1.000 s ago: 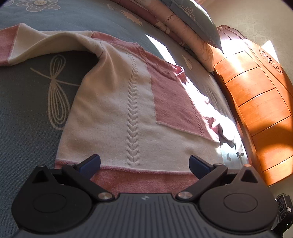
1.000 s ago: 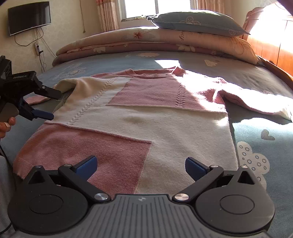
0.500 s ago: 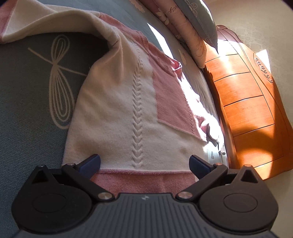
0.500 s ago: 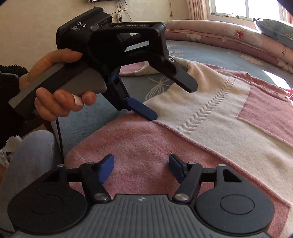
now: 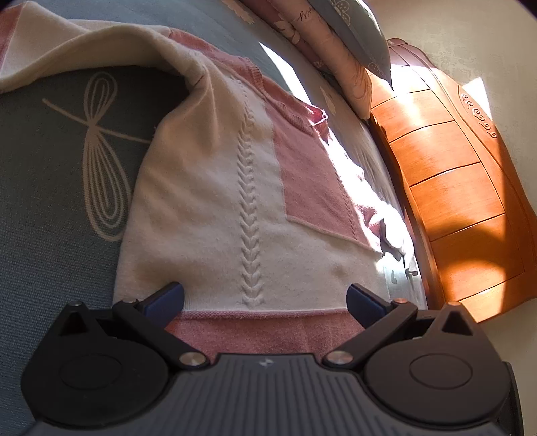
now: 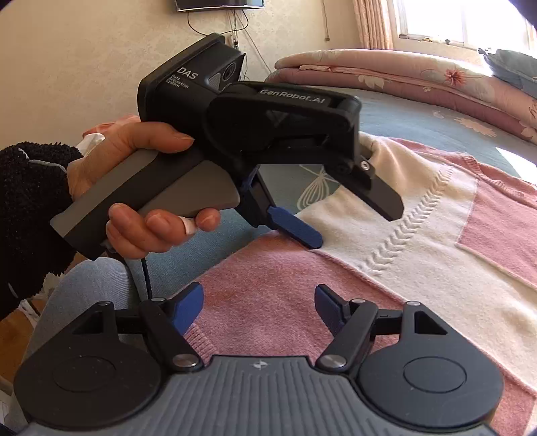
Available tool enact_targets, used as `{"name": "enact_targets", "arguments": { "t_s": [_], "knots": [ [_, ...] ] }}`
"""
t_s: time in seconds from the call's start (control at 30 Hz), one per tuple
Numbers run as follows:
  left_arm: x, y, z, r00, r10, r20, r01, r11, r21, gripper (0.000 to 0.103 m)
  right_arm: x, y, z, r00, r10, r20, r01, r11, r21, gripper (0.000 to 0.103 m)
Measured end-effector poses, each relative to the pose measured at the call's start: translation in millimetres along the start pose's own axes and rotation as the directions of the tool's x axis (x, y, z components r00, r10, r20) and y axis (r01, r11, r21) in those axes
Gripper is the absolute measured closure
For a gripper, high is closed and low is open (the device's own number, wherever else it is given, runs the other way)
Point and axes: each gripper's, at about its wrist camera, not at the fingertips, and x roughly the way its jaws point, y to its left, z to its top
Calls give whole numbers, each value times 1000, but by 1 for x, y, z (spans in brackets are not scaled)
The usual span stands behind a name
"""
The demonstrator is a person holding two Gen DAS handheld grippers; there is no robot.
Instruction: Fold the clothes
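A: So, where does the sweater [image 5: 214, 214] lie?

B: Flat on the blue-grey bedspread [image 5: 50, 167], which has a pale dragonfly print. It is cream with pink blocks and a raised braid running down the cream part. 1 sleeve [image 5: 77, 50] stretches off to the upper left in the left wrist view.

A: And the left gripper [image 5: 265, 296]?

B: Its 2 blue-padded fingers stand wide apart, low over the seam where the cream panel meets the pink hem band. Nothing is pinched between them. From the right wrist view its lower finger [image 6: 295, 228] looks to rest on that seam, though I cannot tell for sure that it touches.

A: Who holds it?

B: The person's left hand [image 6: 134, 187], wrapped around the grey handle, with a black fuzzy sleeve [image 6: 30, 218] behind it.

A: The right gripper [image 6: 258, 310]?

B: Its jaws are apart and opening, over the pink hem corner of the sweater [image 6: 268, 295]. The knit lies beneath the gap; the pads do not press on it.

A: Anything behind?

B: Folded floral quilts [image 6: 386, 70] and a pillow [image 5: 355, 30] at the head of the bed, beside an orange wooden headboard [image 5: 453, 187].
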Motion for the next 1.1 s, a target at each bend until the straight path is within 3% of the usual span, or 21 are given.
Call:
{"name": "enact_targets", "arguments": {
  "t_s": [0.23,0.33,0.37,0.47,0.7,0.83,1.0,1.1],
  "knots": [
    [0,-1,-2,1000,0,6,0,999,42,1,-25,-1,-30,996,44,-72,-40,998,55,17],
    [0,-3,-3,1000,10,12,-10,999,54,1,-57,-14,-33,999,-54,9,53,995,79,15],
    [0,-4,-3,1000,14,13,-15,998,57,1,-64,-20,-33,995,-92,30,89,992,89,10],
    [1,-6,-4,999,27,17,-28,998,59,1,-63,-39,-33,974,-222,46,215,968,133,7],
    [2,-11,-9,998,48,32,-51,993,106,1,-75,-40,-68,980,-190,-62,199,960,199,3],
    [2,-12,-9,998,57,31,-60,993,105,1,-94,-33,-75,984,-177,-28,179,961,210,3],
    [2,-13,-10,997,66,40,-70,993,96,1,-78,-34,-54,996,-80,47,66,964,256,3],
    [3,-15,-11,996,74,44,-79,992,102,1,-63,-32,-57,999,-44,-14,46,962,269,2]
  ]
}}
